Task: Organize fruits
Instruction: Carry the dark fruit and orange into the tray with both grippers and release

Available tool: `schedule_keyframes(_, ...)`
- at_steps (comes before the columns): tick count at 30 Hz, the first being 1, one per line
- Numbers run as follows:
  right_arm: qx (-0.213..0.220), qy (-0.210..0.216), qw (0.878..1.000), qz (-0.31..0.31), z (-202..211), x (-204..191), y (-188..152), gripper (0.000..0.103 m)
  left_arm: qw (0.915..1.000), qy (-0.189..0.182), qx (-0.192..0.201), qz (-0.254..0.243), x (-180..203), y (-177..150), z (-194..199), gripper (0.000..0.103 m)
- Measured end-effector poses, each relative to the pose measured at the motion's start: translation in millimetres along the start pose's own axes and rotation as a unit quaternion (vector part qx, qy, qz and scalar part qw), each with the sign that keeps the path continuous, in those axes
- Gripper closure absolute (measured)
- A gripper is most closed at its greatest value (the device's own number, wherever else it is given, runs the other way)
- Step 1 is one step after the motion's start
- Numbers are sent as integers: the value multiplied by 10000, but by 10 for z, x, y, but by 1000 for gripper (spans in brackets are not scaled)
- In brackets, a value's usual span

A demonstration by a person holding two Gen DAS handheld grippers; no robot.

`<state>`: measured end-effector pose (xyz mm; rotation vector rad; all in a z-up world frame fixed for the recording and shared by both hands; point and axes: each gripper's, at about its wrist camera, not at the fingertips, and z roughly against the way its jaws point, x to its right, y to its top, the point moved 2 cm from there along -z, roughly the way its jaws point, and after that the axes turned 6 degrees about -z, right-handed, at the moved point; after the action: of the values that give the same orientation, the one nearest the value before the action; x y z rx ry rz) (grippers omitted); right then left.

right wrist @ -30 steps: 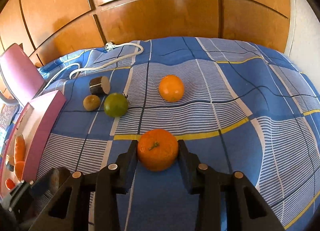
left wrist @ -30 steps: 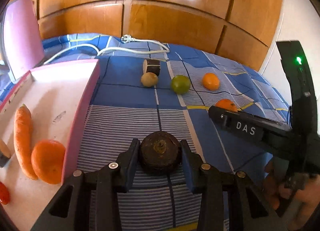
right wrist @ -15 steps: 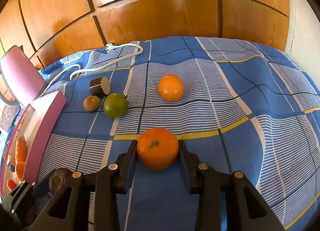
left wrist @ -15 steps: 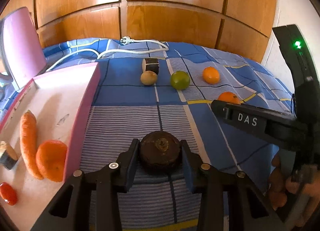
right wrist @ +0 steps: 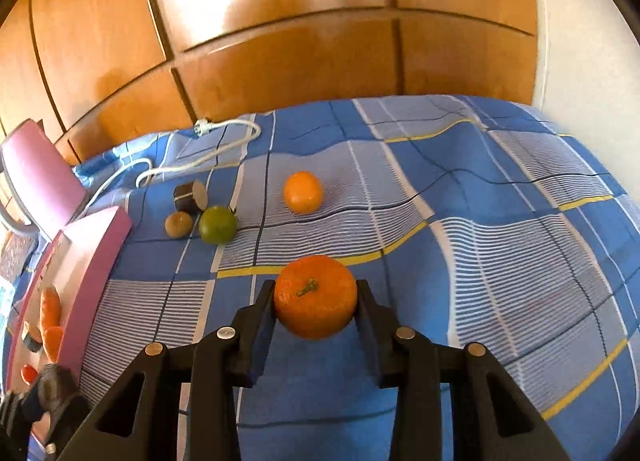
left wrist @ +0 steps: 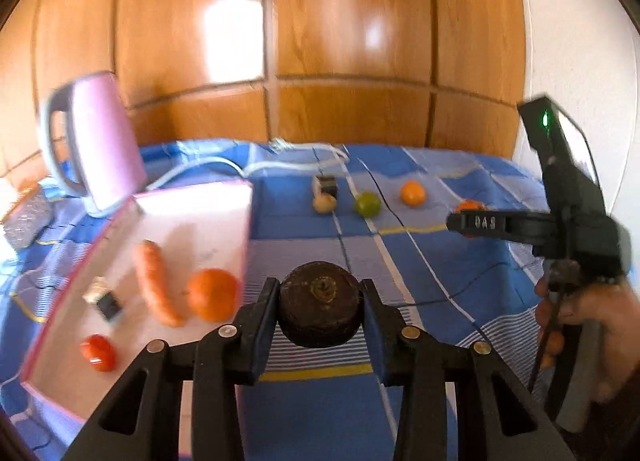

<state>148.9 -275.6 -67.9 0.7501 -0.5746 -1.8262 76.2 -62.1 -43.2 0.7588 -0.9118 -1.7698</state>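
1. The left gripper (left wrist: pixel 320 313) is clamped on a dark round fruit (left wrist: pixel 319 304), its pads pressed to both sides; the fruit is clear of the bedspread (left wrist: pixel 440 189), just right of the pink tray (left wrist: pixel 246 221).
2. The right gripper (right wrist: pixel 316 301) is clamped on a tangerine (right wrist: pixel 315 296), stem towards the camera, held above the blue checked cloth.
3. In the tray lie a carrot (left wrist: pixel 154 281), an orange (left wrist: pixel 212 294) touching it on the right, a small red tomato (left wrist: pixel 98 352) nearer, and a small dark-and-white piece (left wrist: pixel 105 299) to the left.
4. Far on the bedspread sit a brown kiwi (right wrist: pixel 179 224), a green fruit (right wrist: pixel 217 224) just right of it, and a dark cut piece (right wrist: pixel 190 196) just behind the kiwi.
5. A second orange (right wrist: pixel 303 192) lies apart, to the right of the green fruit.
6. A white cable (right wrist: pixel 224 137) runs along the far edge, before the wooden panels (right wrist: pixel 280 61).
7. A pink kettle (left wrist: pixel 96 141) stands at the far left, behind the tray.
8. A person's hand (left wrist: pixel 592 325) holds the right gripper's handle.
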Motion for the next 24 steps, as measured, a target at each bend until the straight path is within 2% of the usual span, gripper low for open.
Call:
schedule_keyframes(6,127,-3,9996,246,113,-108,-29,65,9955,448,198,815,-548,8,257,63)
schedule_keyframes(11,117,6,9993,356,164,-173,-70,65,9835,700,-59,1665,-944,-99,199,63)
schedule_keyframes(13,125,24,9992,384,196,-192,-87,65,9815,731,-83,1770,-986,-127,182,63)
schedule_keyframes(17,122,85,9987,484,254,-255,-128,65,9833,760,-82,1652,-926,-147,170,63)
schedule_keyframes(24,74,328,9949,949,405,-525,-317,65,9813,773,-100,1761,-974,-177,184,63)
